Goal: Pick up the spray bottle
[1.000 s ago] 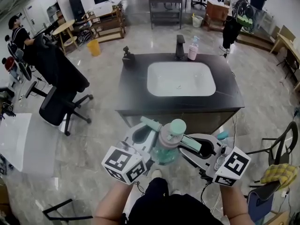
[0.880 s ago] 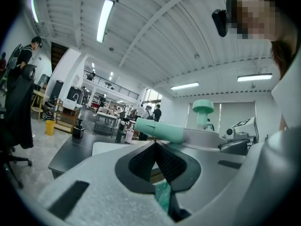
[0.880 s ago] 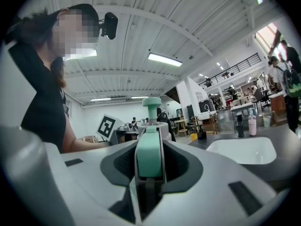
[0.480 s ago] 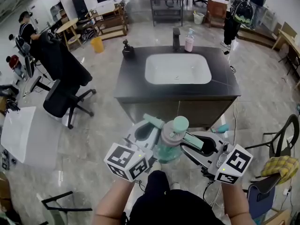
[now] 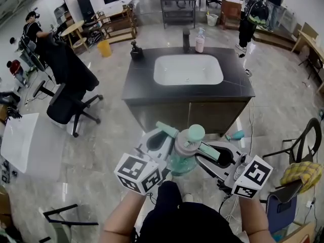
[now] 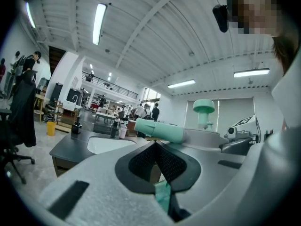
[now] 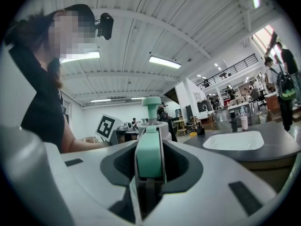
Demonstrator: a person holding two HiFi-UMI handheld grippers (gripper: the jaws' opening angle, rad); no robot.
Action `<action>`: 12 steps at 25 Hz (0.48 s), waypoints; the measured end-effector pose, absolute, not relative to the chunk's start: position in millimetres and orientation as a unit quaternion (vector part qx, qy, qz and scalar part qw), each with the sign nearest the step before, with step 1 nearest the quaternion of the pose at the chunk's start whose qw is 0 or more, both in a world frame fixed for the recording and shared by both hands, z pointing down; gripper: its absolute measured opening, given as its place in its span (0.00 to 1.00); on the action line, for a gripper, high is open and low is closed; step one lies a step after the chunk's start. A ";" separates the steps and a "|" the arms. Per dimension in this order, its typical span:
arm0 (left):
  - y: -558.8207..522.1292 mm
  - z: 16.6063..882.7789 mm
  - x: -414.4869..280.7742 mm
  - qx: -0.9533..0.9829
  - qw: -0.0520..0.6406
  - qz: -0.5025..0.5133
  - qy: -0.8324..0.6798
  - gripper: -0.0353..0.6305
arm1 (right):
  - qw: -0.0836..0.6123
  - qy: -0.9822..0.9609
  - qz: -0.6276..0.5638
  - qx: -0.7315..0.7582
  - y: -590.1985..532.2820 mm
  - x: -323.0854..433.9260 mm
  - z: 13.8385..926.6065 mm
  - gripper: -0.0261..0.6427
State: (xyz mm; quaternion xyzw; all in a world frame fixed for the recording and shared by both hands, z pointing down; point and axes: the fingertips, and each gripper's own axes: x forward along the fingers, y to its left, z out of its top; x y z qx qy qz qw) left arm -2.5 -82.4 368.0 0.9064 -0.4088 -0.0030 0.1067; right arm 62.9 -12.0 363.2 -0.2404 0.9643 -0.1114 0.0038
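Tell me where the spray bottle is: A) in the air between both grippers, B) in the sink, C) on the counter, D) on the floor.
A: the spray bottle is up between the left gripper and the right gripper, in front of the person and short of the counter.

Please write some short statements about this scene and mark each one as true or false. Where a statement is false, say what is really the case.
1. The spray bottle stands on the counter beside the basin. False: it is up in the air between the left gripper and the right gripper, in front of the counter.
2. A pink bottle stands next to the faucet. True.
3. The counter is white and its basin is black. False: the counter is dark and the basin is white.
4. In the head view, a black office chair stands left of the counter. True.
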 end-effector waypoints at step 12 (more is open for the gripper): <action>-54.5 364.2 0.7 0.902 0.106 -0.013 -0.418 0.06 | -0.005 0.967 -0.094 -0.238 15.0 67.0 359.0 0.21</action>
